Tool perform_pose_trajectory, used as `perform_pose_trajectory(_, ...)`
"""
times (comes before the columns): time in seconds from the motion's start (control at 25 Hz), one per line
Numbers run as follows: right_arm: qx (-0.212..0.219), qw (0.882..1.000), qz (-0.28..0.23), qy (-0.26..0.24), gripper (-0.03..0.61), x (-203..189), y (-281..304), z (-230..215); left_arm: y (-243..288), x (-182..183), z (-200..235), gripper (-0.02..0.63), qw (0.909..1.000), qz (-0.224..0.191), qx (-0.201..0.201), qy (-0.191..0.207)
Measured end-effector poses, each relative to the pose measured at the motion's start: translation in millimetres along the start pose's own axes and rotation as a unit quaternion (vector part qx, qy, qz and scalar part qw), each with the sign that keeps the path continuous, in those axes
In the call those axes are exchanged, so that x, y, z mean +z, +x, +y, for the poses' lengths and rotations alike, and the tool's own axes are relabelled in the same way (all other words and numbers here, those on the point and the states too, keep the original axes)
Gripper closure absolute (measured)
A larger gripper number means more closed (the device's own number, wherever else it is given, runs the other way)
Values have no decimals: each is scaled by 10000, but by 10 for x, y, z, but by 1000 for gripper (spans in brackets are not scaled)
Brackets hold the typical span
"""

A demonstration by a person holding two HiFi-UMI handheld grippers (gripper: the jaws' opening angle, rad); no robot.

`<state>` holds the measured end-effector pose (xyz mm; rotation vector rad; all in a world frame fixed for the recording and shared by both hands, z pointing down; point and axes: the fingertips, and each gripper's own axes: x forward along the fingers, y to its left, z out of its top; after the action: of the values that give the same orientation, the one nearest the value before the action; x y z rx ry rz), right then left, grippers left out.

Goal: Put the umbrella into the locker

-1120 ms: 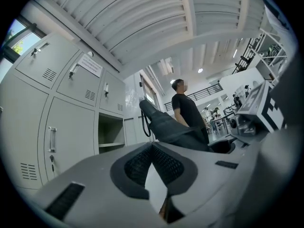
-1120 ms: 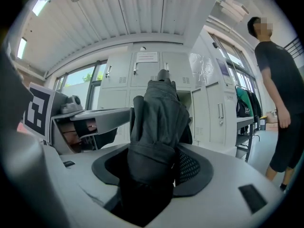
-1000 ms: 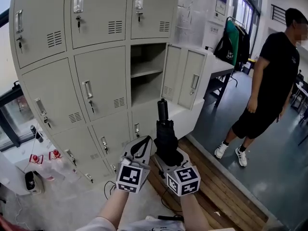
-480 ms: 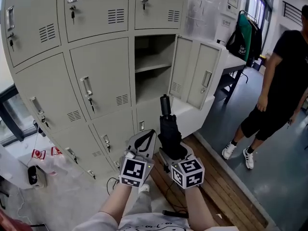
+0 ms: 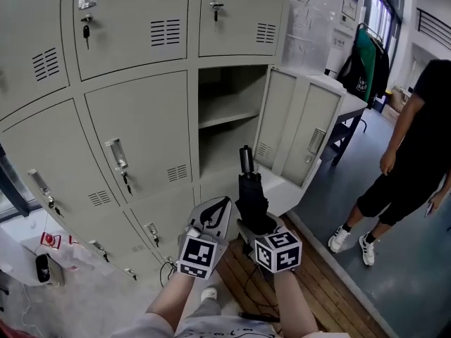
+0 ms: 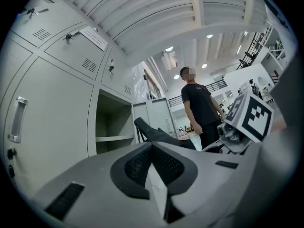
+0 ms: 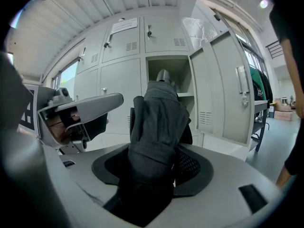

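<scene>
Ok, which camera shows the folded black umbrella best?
Right gripper view: the folded black umbrella fills it, clamped in the right tongs. Head view shows it small, upright; left gripper view, only part of it.

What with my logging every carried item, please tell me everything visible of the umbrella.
The umbrella is a compact folding one, closed, its black fabric bunched in loose folds round the shaft, with a dark cylindrical end on top. It stands nearly upright, that end pointing toward the open locker compartment, outside it. Its lower part is clamped between the jaws of the right gripper; nothing else touches it. The left gripper sits beside it, apart, jaws together, empty.
</scene>
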<state>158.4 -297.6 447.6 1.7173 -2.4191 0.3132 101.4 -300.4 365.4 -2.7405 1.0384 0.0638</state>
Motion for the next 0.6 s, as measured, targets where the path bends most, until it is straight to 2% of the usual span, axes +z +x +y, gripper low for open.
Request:
perform_pose_trajectory(0.32, 168, 9976, 658, -110, 313, 69, 991, -378, 554, -190, 564, 606, 10000, 13, -21, 19)
perform_pose_trajectory(0.6, 183, 9903, 1369, -126, 313, 37, 1665, -706, 883, -338, 912, 606, 9999, 61, -115, -107)
